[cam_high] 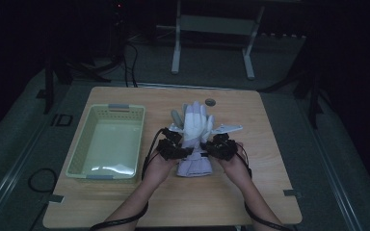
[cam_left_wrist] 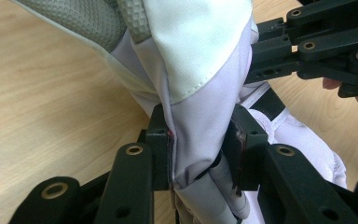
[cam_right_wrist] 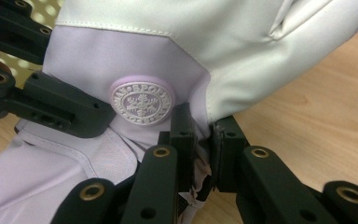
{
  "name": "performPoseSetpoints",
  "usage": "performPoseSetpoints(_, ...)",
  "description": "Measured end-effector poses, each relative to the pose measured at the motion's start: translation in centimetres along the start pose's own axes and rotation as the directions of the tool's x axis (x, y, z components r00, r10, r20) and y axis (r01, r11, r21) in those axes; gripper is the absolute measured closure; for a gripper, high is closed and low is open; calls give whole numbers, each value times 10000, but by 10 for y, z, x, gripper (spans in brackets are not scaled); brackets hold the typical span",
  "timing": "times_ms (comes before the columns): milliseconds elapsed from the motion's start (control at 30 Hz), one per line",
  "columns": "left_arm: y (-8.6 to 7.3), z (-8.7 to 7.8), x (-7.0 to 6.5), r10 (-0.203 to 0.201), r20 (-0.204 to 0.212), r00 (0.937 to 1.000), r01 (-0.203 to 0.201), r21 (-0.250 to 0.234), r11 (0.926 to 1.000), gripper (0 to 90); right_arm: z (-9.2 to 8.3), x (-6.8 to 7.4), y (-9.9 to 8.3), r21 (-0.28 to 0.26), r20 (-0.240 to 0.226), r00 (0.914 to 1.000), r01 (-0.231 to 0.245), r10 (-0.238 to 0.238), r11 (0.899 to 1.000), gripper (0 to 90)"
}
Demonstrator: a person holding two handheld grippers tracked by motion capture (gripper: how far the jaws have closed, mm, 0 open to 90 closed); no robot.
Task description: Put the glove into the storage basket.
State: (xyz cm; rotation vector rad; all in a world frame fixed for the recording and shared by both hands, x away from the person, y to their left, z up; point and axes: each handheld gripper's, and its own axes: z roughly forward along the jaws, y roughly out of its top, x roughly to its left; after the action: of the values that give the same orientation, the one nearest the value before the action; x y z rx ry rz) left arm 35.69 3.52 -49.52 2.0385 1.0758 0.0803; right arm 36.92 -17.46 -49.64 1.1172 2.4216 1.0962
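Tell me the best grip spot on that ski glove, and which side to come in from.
Grip the glove at the lilac wrist section, just below the white back-of-hand panel, one gripper on each side edge. The fabric there is thin and folds between the jaws, whereas the padded fingers look bulky. The left gripper and right gripper are shut on exactly those edges, so a two-sided pinch seems the likeliest way to lift it level.

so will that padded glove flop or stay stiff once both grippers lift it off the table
Probably floppy: the glove bunches into folds where the left gripper pinches its fabric. Its smooth shell looks a little slippery, but the right gripper also clamps a fold, so it should hold. The cuff will likely sag; it seems light.
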Motion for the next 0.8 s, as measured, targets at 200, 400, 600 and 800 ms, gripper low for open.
performPoseSetpoints(200,8,-19,-2,318,-14,9995,-318,-23,9995,676,-12,10,11,-345,-20,9997,235,-236,9991,814)
performPoseSetpoints(400,13,-35,0,528,-1,9986,-528,-120,9985,677,-19,18,22,-606,-41,9993,374,-377,9975,815)
performPoseSetpoints(600,16,-51,8,636,29,9980,-635,-151,9979,678,-21,27,34,-796,-145,9988,465,-478,9957,815)
performPoseSetpoints(800,20,-65,13,743,-5,9972,-743,-141,9971,680,-21,37,45,-943,-108,9982,582,-595,9938,814)
